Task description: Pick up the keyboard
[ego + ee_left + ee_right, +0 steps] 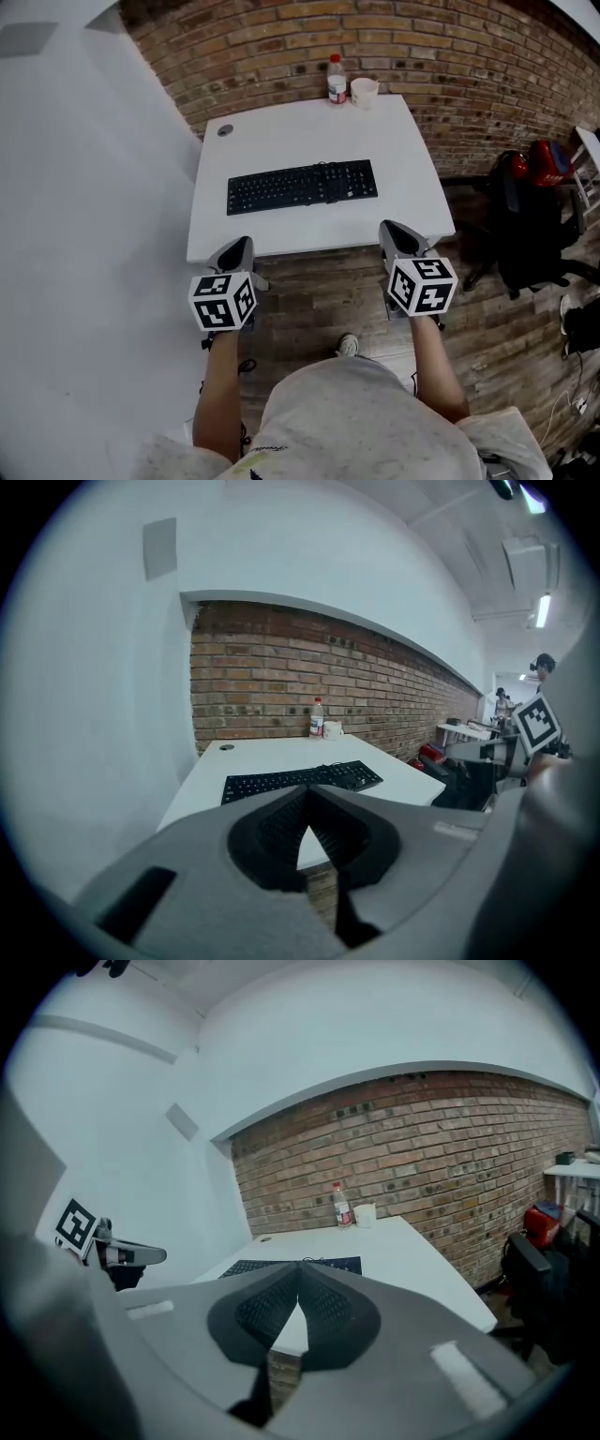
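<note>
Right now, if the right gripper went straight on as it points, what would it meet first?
Probably the white table near its front edge, then the keyboard at its right end. The right gripper aims slightly down; depth is unclear.

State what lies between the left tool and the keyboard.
Nothing but bare white table separates the left tool from the keyboard; the head view shows it.

The keyboard lies across the middle of the table at frame centre. A bottle and a cup stand side by side at its far edge, before the brick wall, and a small round thing, perhaps a cable port, sits near its upper left corner. The left gripper and right gripper hang just below the near edge, by the lower corners; a chair stands at frame right.
</note>
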### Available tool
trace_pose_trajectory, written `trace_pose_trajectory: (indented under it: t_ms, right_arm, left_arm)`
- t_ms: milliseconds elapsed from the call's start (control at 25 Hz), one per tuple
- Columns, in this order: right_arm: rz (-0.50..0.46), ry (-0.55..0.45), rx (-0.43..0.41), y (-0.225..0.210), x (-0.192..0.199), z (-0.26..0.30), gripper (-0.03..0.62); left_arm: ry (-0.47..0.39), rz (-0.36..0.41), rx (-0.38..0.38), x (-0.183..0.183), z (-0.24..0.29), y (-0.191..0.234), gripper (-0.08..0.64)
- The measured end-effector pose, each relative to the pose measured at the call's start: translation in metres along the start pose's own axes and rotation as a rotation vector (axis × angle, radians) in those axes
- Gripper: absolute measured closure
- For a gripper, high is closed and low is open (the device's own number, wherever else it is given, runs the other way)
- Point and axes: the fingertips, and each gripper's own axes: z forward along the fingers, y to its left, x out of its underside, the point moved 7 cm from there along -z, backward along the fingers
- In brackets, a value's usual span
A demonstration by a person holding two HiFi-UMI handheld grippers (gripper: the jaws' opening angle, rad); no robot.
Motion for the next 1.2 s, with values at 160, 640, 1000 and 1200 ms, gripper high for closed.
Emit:
trace_pose_trajectory:
  t_ms: [160, 640, 1000, 1200]
  right_arm:
    - [0.002, 0.008, -0.023, -0.016, -0.003, 0.017, 0.58]
    - [-0.022, 0.029, -0.052, -0.049, -0.012, 0.046, 0.58]
    - [-0.037, 0.059, -0.053, -0.062, -0.012, 0.086, 0.58]
    - [-0.041, 0.098, -0.059, -0.068, -0.009, 0.117, 0.544]
  left_arm:
    - [-0.006, -0.012, -0.039, -0.006, 0.014, 0.001, 0.565]
    - [-0.019, -0.055, -0.089, -0.006, 0.044, 0.002, 0.565]
    - [-0.019, -0.092, -0.105, -0.001, 0.08, 0.03, 0.565]
    - [0.001, -0.098, -0.112, -0.001, 0.109, 0.051, 0.565]
